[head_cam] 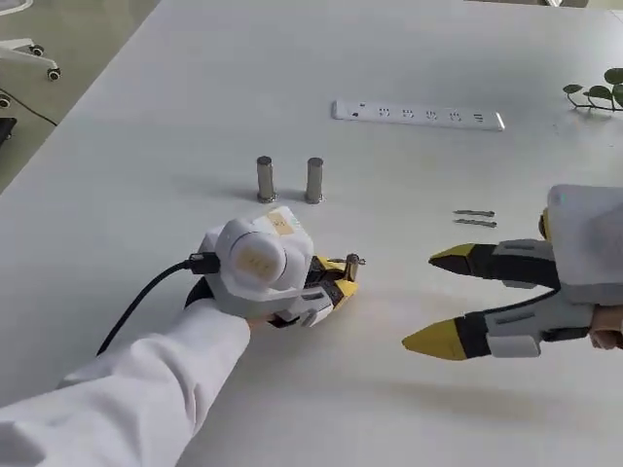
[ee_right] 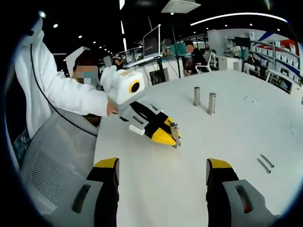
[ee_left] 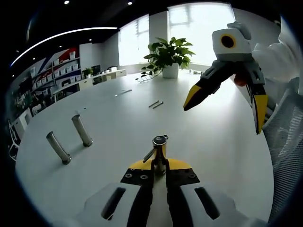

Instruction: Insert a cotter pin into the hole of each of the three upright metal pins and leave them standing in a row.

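Big white counter (head_cam: 146, 126) with a power strip (head_cam: 417, 114) lying on it; potted plant (ee_left: 169, 54) at the far end by bright windows (ee_left: 189, 28); shelves (ee_left: 57, 71) along one wall; strip lights (ee_right: 236, 18) overhead; greyish floor (head_cam: 78, 88), chair wheels (head_cam: 39, 49) poking in.

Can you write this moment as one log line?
left hand-held gripper shut on metal pin | right hand-held gripper open | two other pins upright | two cotter pins loose

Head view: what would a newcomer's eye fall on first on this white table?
First, the left gripper, low and left of centre, shut on a metal pin with a cotter pin seemingly through its top. From the right, the right gripper faces it, yellow-tipped jaws wide open and empty. Behind, two more upright pins stand side by side; two loose cotter pins lie to their right.
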